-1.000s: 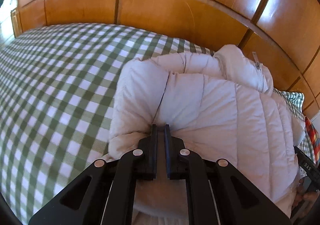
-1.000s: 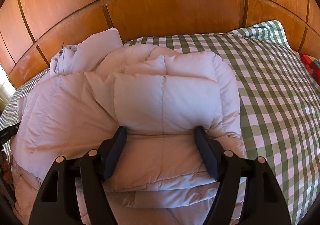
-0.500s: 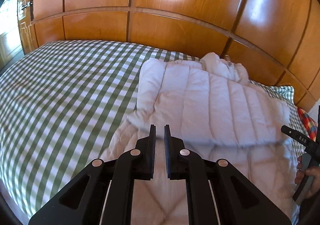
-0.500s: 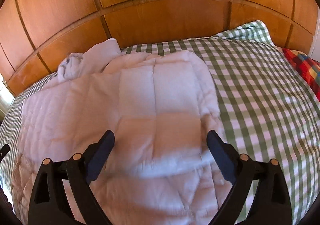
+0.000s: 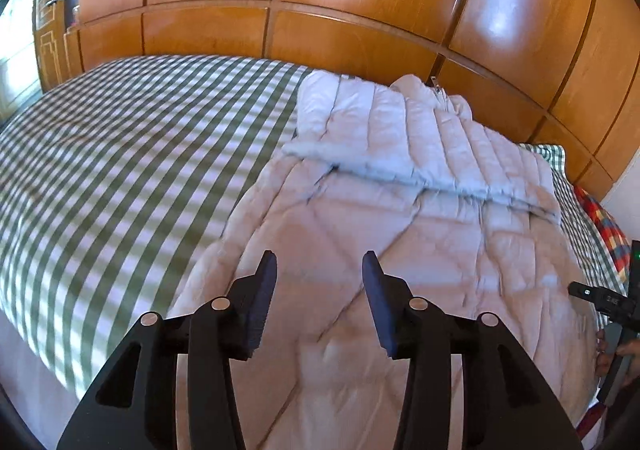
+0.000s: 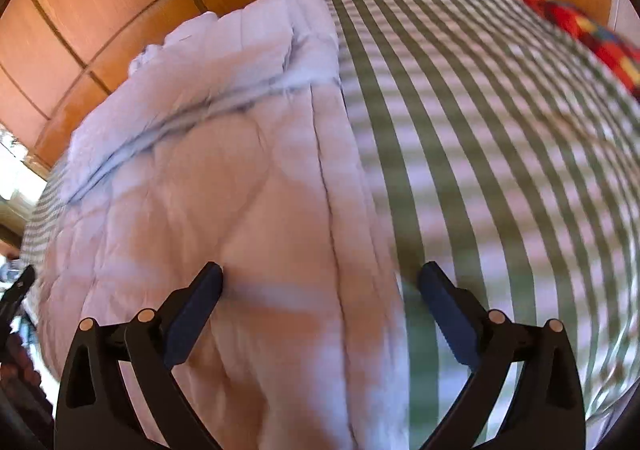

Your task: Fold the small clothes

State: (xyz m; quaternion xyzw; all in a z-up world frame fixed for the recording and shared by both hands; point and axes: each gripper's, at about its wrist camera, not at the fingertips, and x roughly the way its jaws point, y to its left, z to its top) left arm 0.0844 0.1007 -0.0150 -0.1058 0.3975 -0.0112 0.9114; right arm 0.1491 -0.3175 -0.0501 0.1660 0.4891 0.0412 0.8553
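A pale quilted puffer jacket (image 5: 400, 217) lies on the green checked bedspread (image 5: 132, 153), its far part folded back over the near part. My left gripper (image 5: 319, 270) hovers over the jacket's near left part; its jaws are opening and nothing is between them. In the right wrist view the same jacket (image 6: 224, 185) fills the left half, its right edge running along the bedspread (image 6: 500, 153). My right gripper (image 6: 320, 282) stands wide above that edge, its jaws still opening, holding nothing. The right gripper (image 5: 600, 300) also shows at the left view's right edge with a hand on it.
A wooden panelled headboard wall (image 5: 360, 9) runs behind the bed. A red patterned cloth (image 6: 584, 29) lies at the bed's far right. The bed's near edge (image 5: 32, 354) drops off at lower left. A bright window (image 5: 16, 29) is at far left.
Both grippers let go of the folded jacket part and drew back toward the near edge. The left jaws went from shut to parted; the right jaws spread wider. The fold stays laid over.
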